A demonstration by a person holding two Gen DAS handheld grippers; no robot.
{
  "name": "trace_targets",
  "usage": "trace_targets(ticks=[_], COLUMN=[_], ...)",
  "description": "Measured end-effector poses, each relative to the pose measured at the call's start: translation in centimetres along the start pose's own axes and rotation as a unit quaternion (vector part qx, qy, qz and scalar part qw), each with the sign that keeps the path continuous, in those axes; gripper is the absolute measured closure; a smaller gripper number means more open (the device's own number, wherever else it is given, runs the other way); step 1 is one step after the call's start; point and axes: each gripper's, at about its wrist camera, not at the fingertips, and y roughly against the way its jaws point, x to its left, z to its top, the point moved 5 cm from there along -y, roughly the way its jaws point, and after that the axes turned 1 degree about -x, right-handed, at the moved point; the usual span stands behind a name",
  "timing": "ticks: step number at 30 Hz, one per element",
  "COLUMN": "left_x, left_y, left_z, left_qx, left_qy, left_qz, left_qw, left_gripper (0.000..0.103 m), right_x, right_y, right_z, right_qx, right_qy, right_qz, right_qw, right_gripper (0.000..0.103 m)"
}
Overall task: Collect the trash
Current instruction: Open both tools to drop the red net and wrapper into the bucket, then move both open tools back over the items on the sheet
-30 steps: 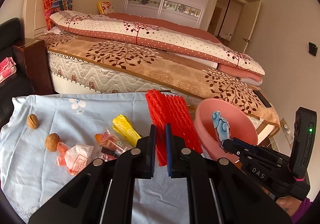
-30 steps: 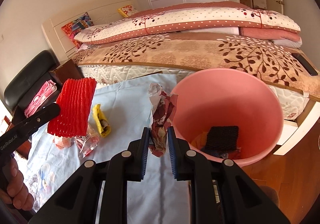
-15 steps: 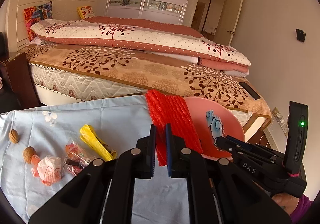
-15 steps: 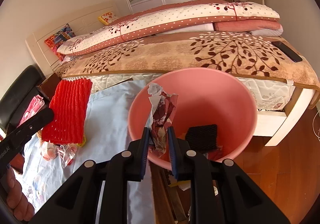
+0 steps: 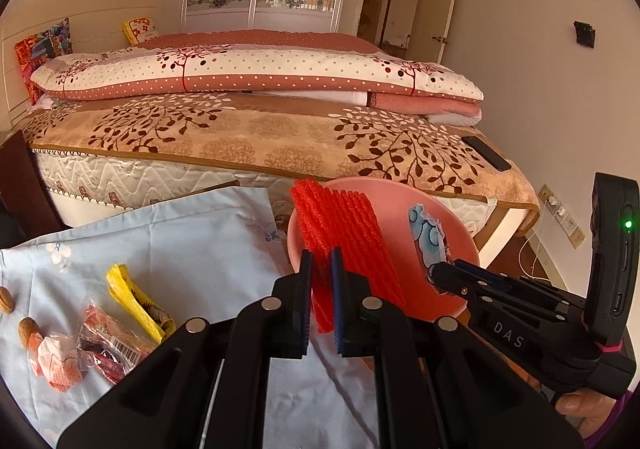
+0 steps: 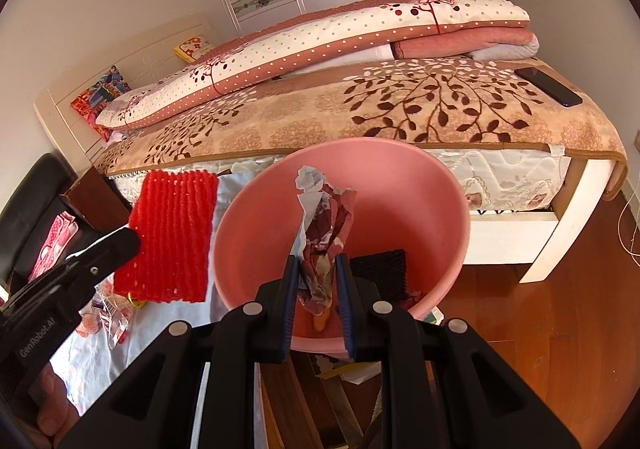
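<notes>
My left gripper is shut on a red foam net sleeve and holds it at the left rim of the pink bin; the sleeve also shows in the right wrist view. My right gripper is shut on a crumpled paper wrapper and holds it over the open pink bin. A black net piece lies inside the bin. On the light blue cloth lie a yellow wrapper, clear snack packets and an orange-white packet.
Two walnuts lie at the cloth's left edge. A bed with folded quilts stands just behind the table and bin, with a phone on its corner. Wooden floor lies to the right.
Both grippers have moved right toward the bin. The crumpled wrapper is now over the bin's inside, and the red sleeve has come to the bin's rim.
</notes>
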Motion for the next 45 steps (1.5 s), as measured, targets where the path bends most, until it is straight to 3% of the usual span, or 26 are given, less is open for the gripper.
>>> trace_targets(ticks=[16,18,20,22,30,32,34,45], left_x=[-2.9,-3.0,-3.0,-2.9,-2.5,-2.5,-2.4,-1.6], left_y=[-4.0,-4.2,-4.4,-4.4,-4.2,-4.1,-3.9,-1.5], left_z=[-0.4,-0.4,-0.5,-0.6,-0.9,-1.0,-1.0,-1.0], left_qx=[0.031,0.035,0.039,0.041,0.046,0.047,0.047,0.029], left_qy=[-0.024,-0.025,-0.021,-0.013,-0.005,-0.004,-0.003,0.000], left_qz=[-0.015,-0.016,-0.016,-0.020,-0.018,-0.017,-0.018,-0.007], left_qw=[0.9991,0.9990,0.9989,0.9989,0.9987,0.9987,0.9987,0.9996], left_gripper=[0.093,0.087,0.070,0.068,0.067,0.067,0.067,0.067], right_x=[-2.4,-2.5,-2.6,-2.7,-2.6,-2.5,-2.3,-0.3], right_y=[-0.5,-0.5,-0.6,-0.6,-0.6,-0.6,-0.4,-0.1], right_z=[-0.2,-0.2,-0.2,-0.2,-0.3,-0.4,-0.4,-1.0], right_qx=[0.004,0.005,0.006,0.006,0.003,0.003,0.000,0.004], right_qy=[-0.022,-0.023,-0.025,-0.026,-0.025,-0.024,-0.021,0.000], right_qz=[-0.014,-0.014,-0.014,-0.014,-0.010,-0.007,-0.007,0.006], right_qw=[1.000,1.000,1.000,1.000,1.000,1.000,1.000,1.000], right_gripper=[0.084,0.084,0.084,0.084,0.084,0.076,0.074,0.072])
